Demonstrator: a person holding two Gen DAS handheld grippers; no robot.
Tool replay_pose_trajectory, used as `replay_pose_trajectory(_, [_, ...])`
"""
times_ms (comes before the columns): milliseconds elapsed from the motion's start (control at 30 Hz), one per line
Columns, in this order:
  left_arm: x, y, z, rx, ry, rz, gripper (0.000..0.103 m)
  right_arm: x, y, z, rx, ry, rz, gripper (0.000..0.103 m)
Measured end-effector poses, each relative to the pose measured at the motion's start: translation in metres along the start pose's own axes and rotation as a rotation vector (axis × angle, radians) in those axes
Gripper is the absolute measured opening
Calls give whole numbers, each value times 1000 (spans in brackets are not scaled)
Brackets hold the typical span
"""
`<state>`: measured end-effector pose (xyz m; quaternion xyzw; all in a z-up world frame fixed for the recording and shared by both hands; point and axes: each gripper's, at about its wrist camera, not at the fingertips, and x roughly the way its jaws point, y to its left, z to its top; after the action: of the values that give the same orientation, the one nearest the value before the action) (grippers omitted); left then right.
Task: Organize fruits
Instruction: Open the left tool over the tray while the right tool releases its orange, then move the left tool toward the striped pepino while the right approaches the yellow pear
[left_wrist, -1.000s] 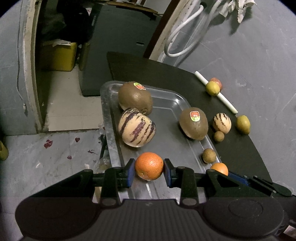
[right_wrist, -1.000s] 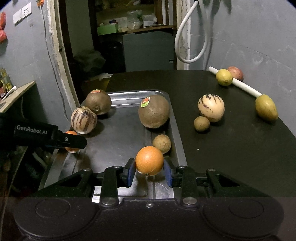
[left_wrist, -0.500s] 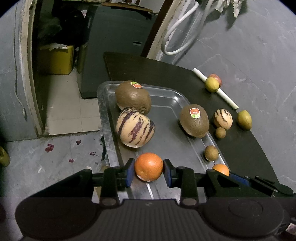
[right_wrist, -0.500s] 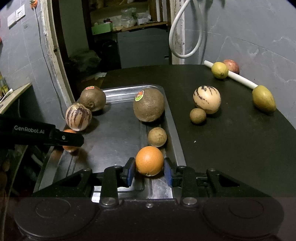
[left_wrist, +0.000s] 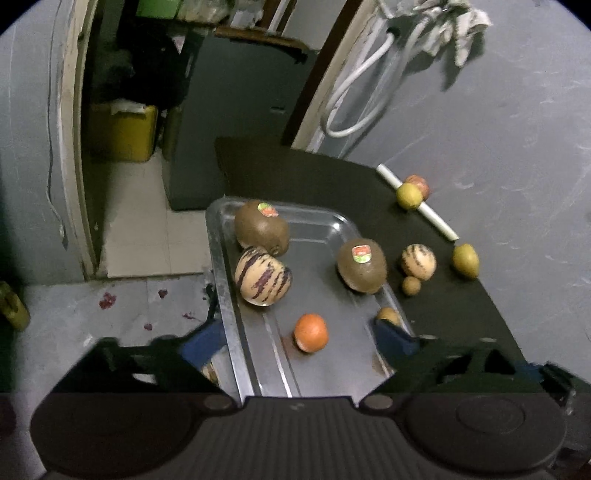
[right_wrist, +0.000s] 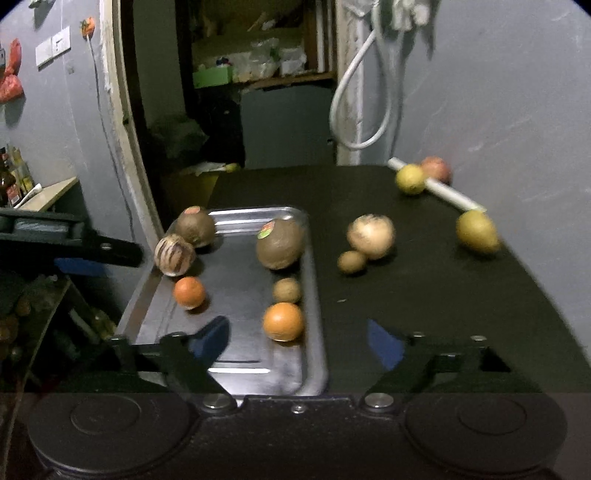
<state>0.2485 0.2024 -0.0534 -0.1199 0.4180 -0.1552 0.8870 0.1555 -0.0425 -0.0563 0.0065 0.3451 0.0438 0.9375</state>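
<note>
A steel tray (left_wrist: 325, 225) (right_wrist: 314, 354) on the black table holds two big brown fruits (left_wrist: 261, 227) (left_wrist: 362, 265), a striped melon (left_wrist: 263, 276), a small brown fruit (right_wrist: 287, 290) and two oranges. My left gripper (left_wrist: 301, 341) is open above the tray's near end, with one orange (left_wrist: 311, 332) lying loose between its fingers. My right gripper (right_wrist: 297, 341) is open, with the other orange (right_wrist: 283, 321) lying in the tray just ahead of it. The left gripper's finger shows in the right wrist view (right_wrist: 92, 245).
On the black table (right_wrist: 424, 295) right of the tray lie a striped melon (right_wrist: 370, 236), a small brown fruit (right_wrist: 352, 261), a yellow-green fruit (right_wrist: 476, 232), a lemon (right_wrist: 410, 178), a red fruit (right_wrist: 436, 168) and a white tube (right_wrist: 448, 192). A wall runs behind; floor drops left.
Both grippers have opened and let go of their oranges, which now lie in the tray. Both grippers have pulled back and up from the tray.
</note>
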Motion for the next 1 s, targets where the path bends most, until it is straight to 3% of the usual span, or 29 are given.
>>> replay_pose_trajectory(67, [-11, -6, -3, 26, -7, 9, 102, -17, -13, 0, 5, -6, -14, 98])
replay_pose_trajectory(167, [-23, -15, -10, 62, 15, 25, 102, -45, -34, -2, -2, -9, -62, 102])
replay_pose_trajectory(333, [-28, -40, -20, 150, 74, 35, 102, -80, -65, -11, -21, 15, -205, 102])
replay_pose_trajectory(533, [-24, -80, -26, 280, 122, -27, 102, -107, -92, -29, -17, 79, -379, 102])
replay_pose_trajectory(767, [-15, -115, -18, 339, 124, -67, 102, -129, -105, -39, -4, 107, -418, 102])
replay_pose_trajectory(1000, [-8, -149, 0, 398, 84, -101, 102, -131, -118, -8, -175, 98, -397, 102])
